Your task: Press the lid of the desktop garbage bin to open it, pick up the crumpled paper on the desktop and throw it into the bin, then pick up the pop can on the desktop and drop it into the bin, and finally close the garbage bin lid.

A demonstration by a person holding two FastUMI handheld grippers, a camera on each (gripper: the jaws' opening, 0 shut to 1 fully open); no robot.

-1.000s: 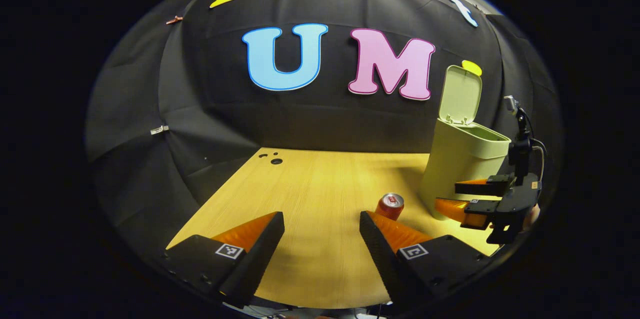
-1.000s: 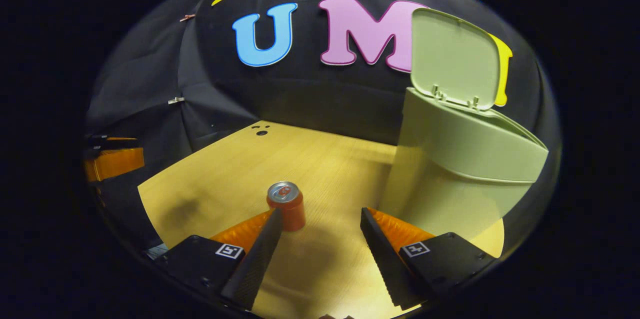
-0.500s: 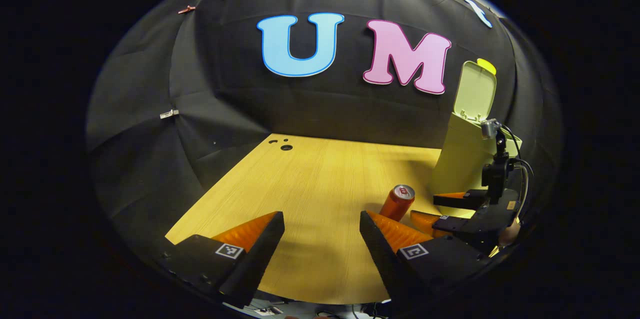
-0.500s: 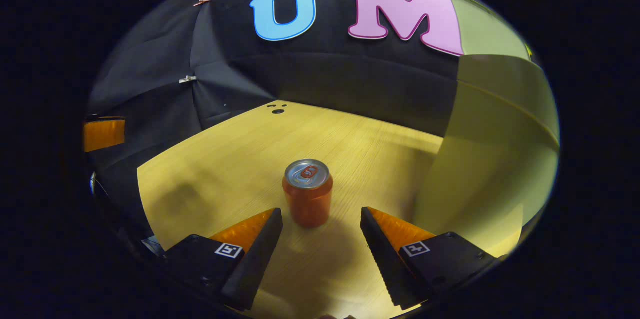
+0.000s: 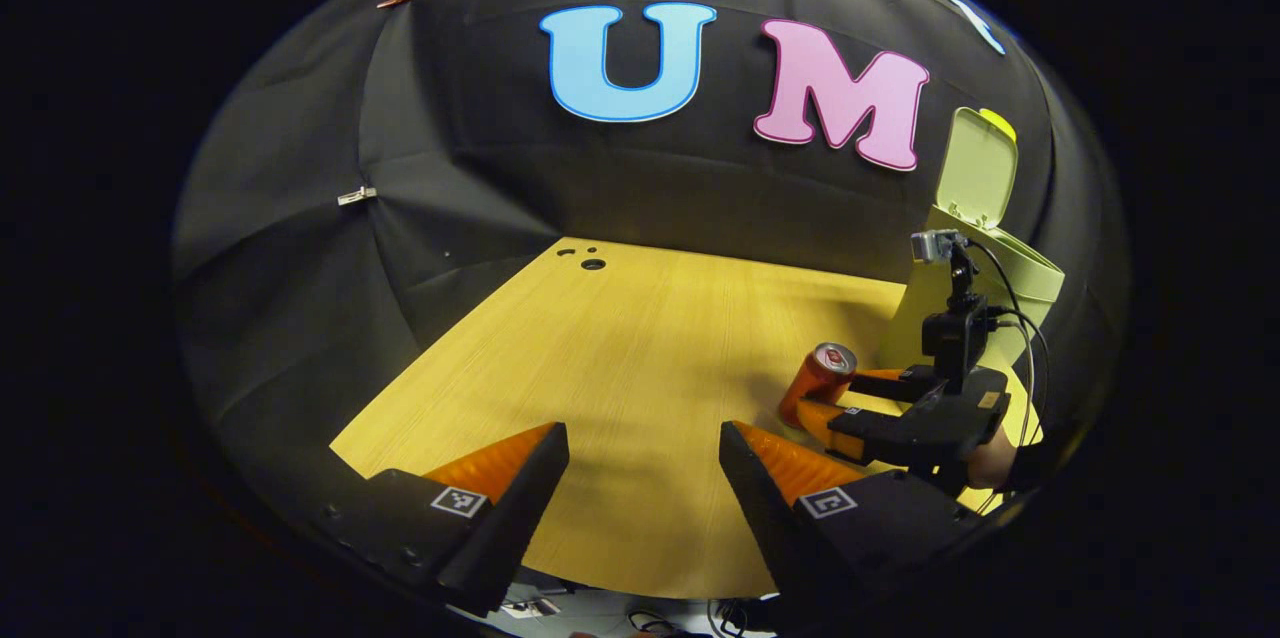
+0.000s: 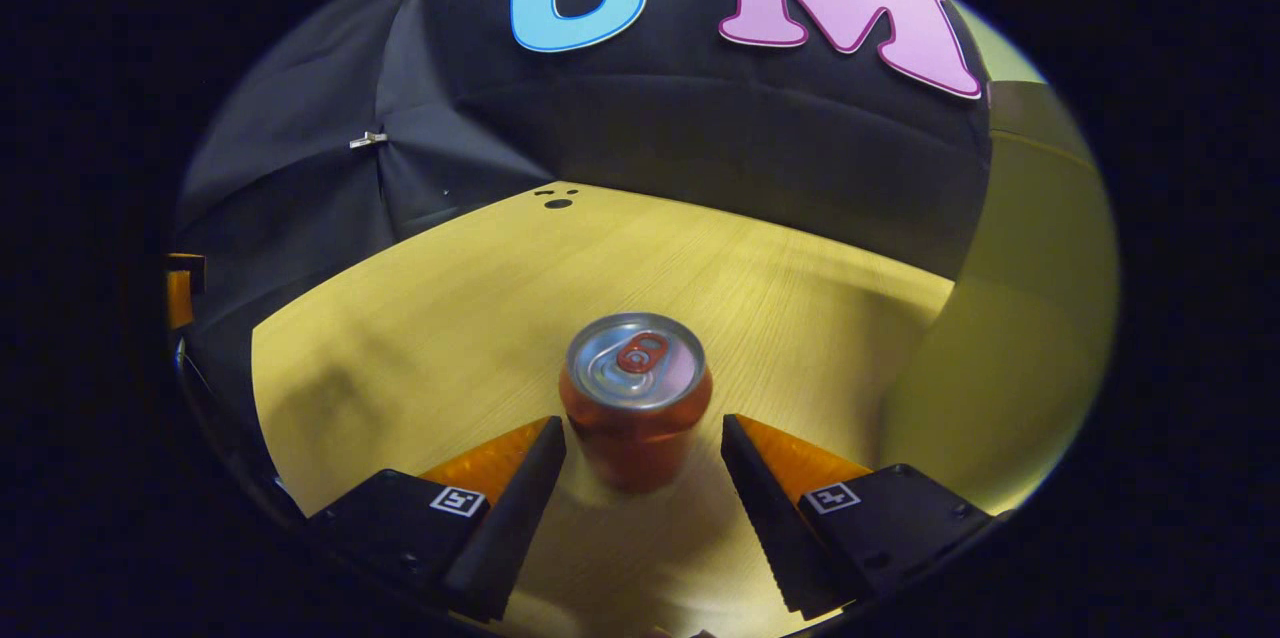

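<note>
I've got the right gripper [image 6: 643,438] spread wide w/ the pop can [image 6: 636,400] standing upright between its fingers, not yet touched on either side. Best way to do this grab, imo: push fwd a bit so the pads sit on the can's mid-body, not the rim, keep the fingers level, then squeeze evenly. Thin wall, so it'll likely dent or squirt out if I pinch off-centre. Then lift straight up before swinging over to the bin [image 6: 1020,318], which stands just to the right of the can w/ its lid [image 5: 978,168] up. Left gripper [image 5: 643,448] is spread apart too, holding nothing, well back from the can. No crumpled paper visible on the bench [image 5: 640,368], so I reckon that part's done. Bench is pale wood grain, w/ small holes near the far corner; black cloth walls all round.
</note>
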